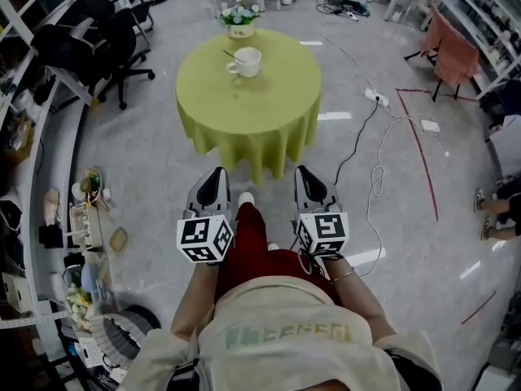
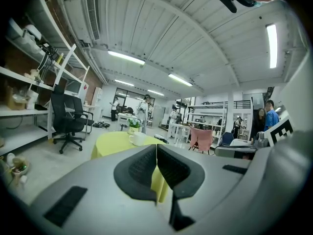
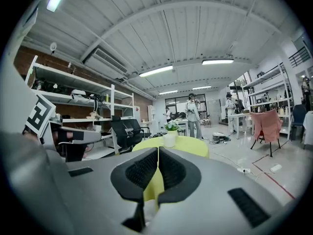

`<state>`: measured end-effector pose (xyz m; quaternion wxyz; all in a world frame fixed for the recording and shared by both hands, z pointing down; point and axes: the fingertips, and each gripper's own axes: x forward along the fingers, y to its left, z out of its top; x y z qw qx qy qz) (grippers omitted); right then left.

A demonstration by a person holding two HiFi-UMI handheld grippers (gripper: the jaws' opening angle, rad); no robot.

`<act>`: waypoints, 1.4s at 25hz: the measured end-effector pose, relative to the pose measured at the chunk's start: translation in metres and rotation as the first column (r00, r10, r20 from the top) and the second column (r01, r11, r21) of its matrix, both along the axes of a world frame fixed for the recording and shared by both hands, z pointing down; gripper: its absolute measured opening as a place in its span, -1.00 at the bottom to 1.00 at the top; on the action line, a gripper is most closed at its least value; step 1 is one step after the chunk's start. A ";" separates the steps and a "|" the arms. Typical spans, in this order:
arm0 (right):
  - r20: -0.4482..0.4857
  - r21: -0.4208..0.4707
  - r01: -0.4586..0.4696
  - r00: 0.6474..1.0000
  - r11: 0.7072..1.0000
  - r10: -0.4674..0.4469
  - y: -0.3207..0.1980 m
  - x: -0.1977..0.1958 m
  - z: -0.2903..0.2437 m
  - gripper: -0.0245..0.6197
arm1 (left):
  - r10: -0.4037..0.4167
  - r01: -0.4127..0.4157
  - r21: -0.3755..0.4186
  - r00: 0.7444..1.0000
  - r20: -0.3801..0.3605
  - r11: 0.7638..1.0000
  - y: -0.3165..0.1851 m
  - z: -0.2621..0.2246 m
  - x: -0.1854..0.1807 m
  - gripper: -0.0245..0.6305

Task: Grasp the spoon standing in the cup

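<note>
**Head view.** Round table (image 1: 244, 108) under a yellow-green cloth, upper centre of frame. White cup (image 1: 247, 62) on its far half. Spoon (image 1: 234, 56) standing in cup, handle leaning to upper left, thin and hard to make out. Flower pot (image 1: 240, 21) just behind cup, at table's far edge. Left gripper (image 1: 216, 172) and right gripper (image 1: 304, 170) at lower centre, side by side, tips pointing up-frame at table and well apart from it. Red trouser leg (image 1: 251, 239) between them. Bottom of frame blocked by the person's torso.

**Left gripper view.** Jaws pressed together at lower centre, only a hairline seam, nothing gripped. Table (image 2: 111, 143) small at centre left, right part hidden behind jaw tips. Cup (image 2: 137, 139) just a white blob on top; spoon too small to tell. Flower pot (image 2: 133, 125) beside it. Black office chair (image 2: 68, 120) at left.

**Right gripper view.** Jaws closed tight too, empty. Table (image 3: 191, 145) peeking above jaw tips at centre, mostly covered by them. Flower pot (image 3: 170, 136) on it. Cup and spoon not made out here. Pink-draped chair (image 3: 266, 124) at right.
</note>
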<state>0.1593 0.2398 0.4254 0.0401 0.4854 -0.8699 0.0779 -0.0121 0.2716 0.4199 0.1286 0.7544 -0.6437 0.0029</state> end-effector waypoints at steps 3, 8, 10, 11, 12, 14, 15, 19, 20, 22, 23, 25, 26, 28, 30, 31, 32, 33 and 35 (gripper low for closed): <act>-0.005 0.000 -0.002 1.000 1.000 0.002 -0.009 -0.004 0.000 -0.81 | 0.002 -0.002 -0.001 1.000 -0.004 1.000 -0.009 0.001 -0.004 -0.85; -0.012 -0.013 -0.016 1.000 1.000 0.016 -0.033 -0.006 0.001 -0.81 | -0.005 0.005 -0.016 1.000 -0.011 1.000 -0.033 0.005 -0.011 -0.85; -0.016 -0.016 -0.021 1.000 1.000 0.021 -0.043 -0.007 0.003 -0.81 | -0.005 0.005 -0.018 1.000 -0.012 1.000 -0.044 0.008 -0.012 -0.85; -0.019 -0.018 -0.022 1.000 1.000 0.022 -0.048 -0.008 0.005 -0.81 | -0.005 0.005 -0.019 1.000 -0.012 1.000 -0.049 0.009 -0.014 -0.85; -0.022 -0.021 -0.023 1.000 1.000 0.023 -0.052 -0.008 0.007 -0.81 | -0.005 0.004 -0.022 1.000 -0.012 1.000 -0.054 0.011 -0.015 -0.85; -0.026 -0.027 -0.025 0.999 0.999 0.025 -0.060 -0.010 0.009 -0.81 | -0.003 0.003 -0.025 1.000 -0.011 1.000 -0.064 0.012 -0.016 -0.85; -0.027 -0.029 -0.027 0.999 0.999 0.027 -0.065 -0.010 0.008 -0.81 | -0.002 0.002 -0.026 1.000 -0.010 1.000 -0.070 0.012 -0.018 -0.85; -0.028 -0.032 -0.033 0.999 0.999 0.032 -0.087 -0.014 0.008 -0.81 | 0.000 0.000 -0.030 1.000 -0.010 1.000 -0.093 0.013 -0.022 -0.85; -0.029 -0.033 -0.035 0.999 0.999 0.034 -0.093 -0.014 0.008 -0.81 | 0.000 0.000 -0.030 1.000 -0.009 1.000 -0.099 0.013 -0.023 -0.85; -0.032 -0.040 -0.040 0.999 0.998 0.038 -0.103 -0.016 0.012 -0.81 | 0.002 -0.002 -0.033 1.000 -0.008 0.999 -0.111 0.015 -0.025 -0.85; -0.033 -0.046 -0.042 0.999 0.998 0.040 -0.107 -0.017 0.014 -0.81 | 0.003 -0.003 -0.037 1.000 -0.008 0.999 -0.116 0.017 -0.026 -0.85; -0.036 -0.056 -0.044 0.998 0.997 0.042 -0.116 -0.020 0.018 -0.81 | 0.009 -0.009 -0.043 1.000 -0.008 0.999 -0.125 0.020 -0.029 -0.85; -0.036 -0.058 -0.044 0.998 0.997 0.042 -0.121 -0.021 0.019 -0.81 | 0.014 -0.014 -0.044 1.000 -0.009 0.999 -0.131 0.020 -0.030 -0.85; -0.037 -0.060 -0.045 0.998 0.997 0.043 -0.132 -0.025 0.020 -0.81 | 0.023 -0.023 -0.044 1.000 -0.009 0.999 -0.142 0.022 -0.031 -0.85; -0.038 -0.065 -0.046 0.998 0.997 0.044 -0.143 -0.028 0.021 -0.81 | 0.027 -0.028 -0.047 1.000 -0.010 0.999 -0.154 0.023 -0.033 -0.85; -0.039 -0.068 -0.046 0.998 0.997 0.043 -0.149 -0.030 0.022 -0.81 | 0.029 -0.029 -0.049 1.000 -0.010 0.998 -0.160 0.023 -0.035 -0.85; -0.041 -0.071 -0.045 0.998 0.996 0.043 -0.155 -0.032 0.023 -0.81 | 0.030 -0.030 -0.053 1.000 -0.010 0.998 -0.166 0.024 -0.036 -0.85; -0.044 -0.074 -0.045 0.998 0.996 0.042 -0.160 -0.034 0.024 -0.81 | 0.030 -0.031 -0.056 0.999 -0.010 0.998 -0.171 0.025 -0.038 -0.85; -0.047 -0.081 -0.046 0.998 0.996 0.042 -0.169 -0.039 0.026 -0.81 | 0.030 -0.031 -0.062 1.000 -0.009 0.998 -0.182 0.027 -0.043 -0.85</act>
